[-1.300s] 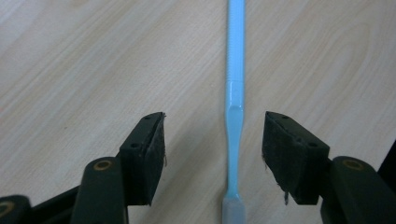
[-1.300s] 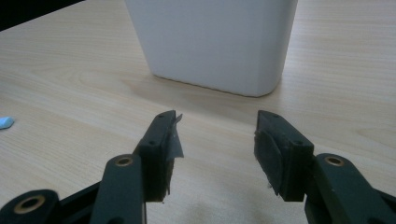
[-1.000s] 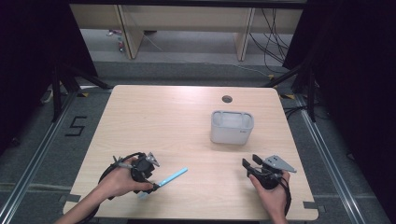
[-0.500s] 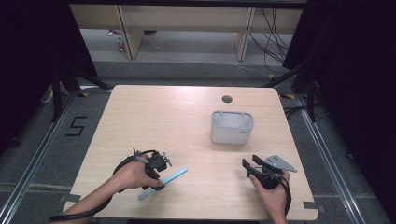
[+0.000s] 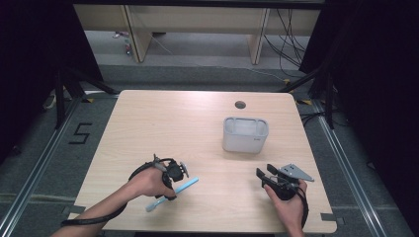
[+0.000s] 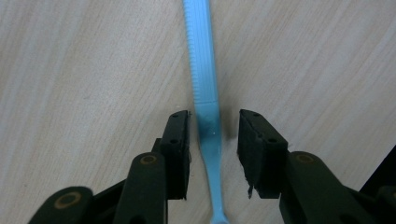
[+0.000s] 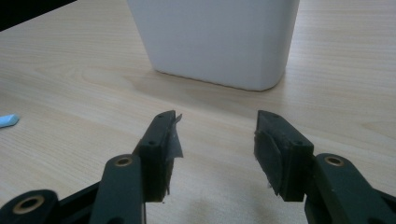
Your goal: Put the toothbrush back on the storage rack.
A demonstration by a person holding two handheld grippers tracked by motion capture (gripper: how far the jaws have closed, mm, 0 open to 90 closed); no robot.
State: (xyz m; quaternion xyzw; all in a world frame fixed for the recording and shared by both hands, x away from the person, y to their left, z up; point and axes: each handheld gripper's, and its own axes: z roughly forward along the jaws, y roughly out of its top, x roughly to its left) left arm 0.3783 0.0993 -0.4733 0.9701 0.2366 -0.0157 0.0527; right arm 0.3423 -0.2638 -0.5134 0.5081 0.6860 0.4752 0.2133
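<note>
A pale grey open-topped container [image 5: 245, 134] stands upright on the right half of the wooden bench [image 5: 173, 123]; the high view shows ribbed inner walls, and what lies in it, if anything, I cannot tell. The light blue toothbrush [image 5: 173, 193] lies flat on the bench near its front edge, well apart from the container. The left claw [image 6: 212, 140] straddles the toothbrush's handle — its jaws have just been closing, yet a small gap shows on each side, so the pads don't press it. The right claw [image 7: 215, 135] rests wide apart and holds nothing — aimed at the container's near wall.
</note>
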